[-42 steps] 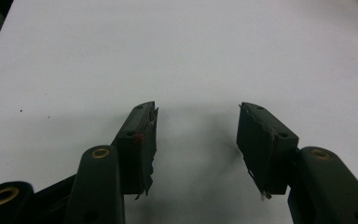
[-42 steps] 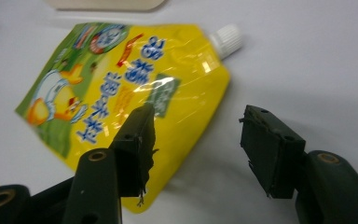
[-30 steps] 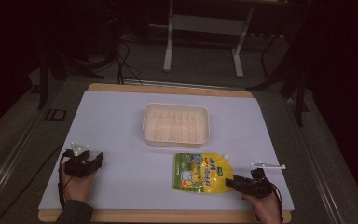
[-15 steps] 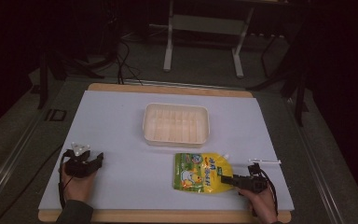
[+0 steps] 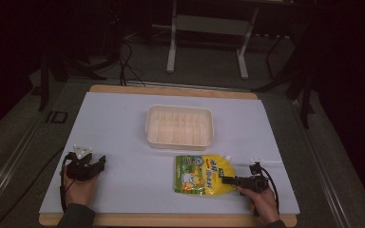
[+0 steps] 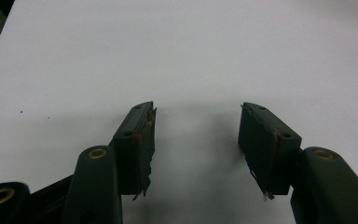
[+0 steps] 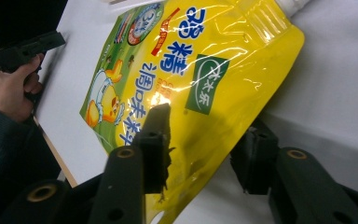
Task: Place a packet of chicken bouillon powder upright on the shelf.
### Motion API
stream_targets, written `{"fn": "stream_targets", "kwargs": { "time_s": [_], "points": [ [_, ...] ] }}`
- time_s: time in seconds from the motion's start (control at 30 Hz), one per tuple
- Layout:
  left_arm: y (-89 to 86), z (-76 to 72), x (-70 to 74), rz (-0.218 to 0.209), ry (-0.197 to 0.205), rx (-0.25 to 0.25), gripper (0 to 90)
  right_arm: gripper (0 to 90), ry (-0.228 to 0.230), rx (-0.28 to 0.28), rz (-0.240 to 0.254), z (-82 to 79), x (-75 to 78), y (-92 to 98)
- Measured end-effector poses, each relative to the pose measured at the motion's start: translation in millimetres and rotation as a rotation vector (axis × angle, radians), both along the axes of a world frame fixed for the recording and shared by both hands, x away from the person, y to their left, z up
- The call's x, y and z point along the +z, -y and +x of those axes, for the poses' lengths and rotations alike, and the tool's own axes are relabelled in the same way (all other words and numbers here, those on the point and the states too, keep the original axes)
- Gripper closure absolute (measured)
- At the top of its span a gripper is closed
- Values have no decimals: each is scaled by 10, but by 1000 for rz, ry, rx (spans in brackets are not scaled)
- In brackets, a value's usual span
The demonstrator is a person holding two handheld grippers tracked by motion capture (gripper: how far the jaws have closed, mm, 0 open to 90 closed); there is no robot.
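Since the yellow pouch [image 5: 203, 175] lies flat on the desk [image 5: 123, 128] just left of my right tool [image 7: 200, 140], whose parted jaws straddle its edge, I'd close there; my left tool [image 6: 196, 140] sits wide apart, empty.

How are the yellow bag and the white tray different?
The bag is bright yellow and green with a cartoon picture and writing; the tray is plain white. The bag lies flat and soft near the person's edge; the tray is a stiff box with raised walls, farther back. The right gripper has its jaws around the bag's edge; nothing touches the tray. Both rest on the white table.
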State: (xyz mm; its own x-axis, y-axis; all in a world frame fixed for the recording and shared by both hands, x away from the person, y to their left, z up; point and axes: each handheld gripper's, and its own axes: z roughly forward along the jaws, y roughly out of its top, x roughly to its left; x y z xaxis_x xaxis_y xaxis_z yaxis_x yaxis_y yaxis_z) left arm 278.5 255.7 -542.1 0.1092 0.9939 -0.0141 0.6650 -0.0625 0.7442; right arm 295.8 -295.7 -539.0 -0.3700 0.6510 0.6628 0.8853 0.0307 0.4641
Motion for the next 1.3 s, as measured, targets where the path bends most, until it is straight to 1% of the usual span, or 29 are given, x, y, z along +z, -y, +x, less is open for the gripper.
{"fn": "stream_targets", "kwargs": {
  "time_s": [0.1,0.2,0.27,0.3,0.43,0.5,0.53,0.6,0.7,0.83,1.0,1.03,1.13,1.23,1.3],
  "points": [
    [1,0,0,2,-1,-1,455,648,-12,14,9,19,-12,-27],
    [2,-2,1,4,-1,-2,455,670,-33,36,34,37,-35,-72],
    [2,-4,3,3,1,-2,455,726,-33,35,26,44,-40,-99],
    [1,-3,2,2,0,-4,455,739,-35,30,21,48,-42,-107],
    [3,-7,5,5,4,-6,457,823,-38,26,54,59,-49,-127],
    [4,-9,5,5,7,-6,458,840,-33,29,58,55,-38,-129],
    [5,-9,6,6,8,-6,458,852,-29,29,72,48,-20,-123],
    [6,-11,6,7,10,-6,458,857,-25,30,77,47,-13,-120],
    [7,-13,7,5,10,-8,457,876,-13,33,104,39,19,-110],
    [9,-13,7,6,11,-7,457,890,4,37,135,32,76,-112],
    [10,-13,7,7,11,-8,457,895,20,44,162,26,153,-129],
    [10,-13,6,6,10,-8,457,895,24,54,177,29,185,-137],
    [9,-13,6,5,11,-8,457,895,29,62,183,34,217,-147],
    [8,-13,6,4,11,-7,457,892,45,77,191,53,280,-176],
    [7,-13,5,4,11,-6,457,865,54,92,201,73,329,-204]
  ]
}}
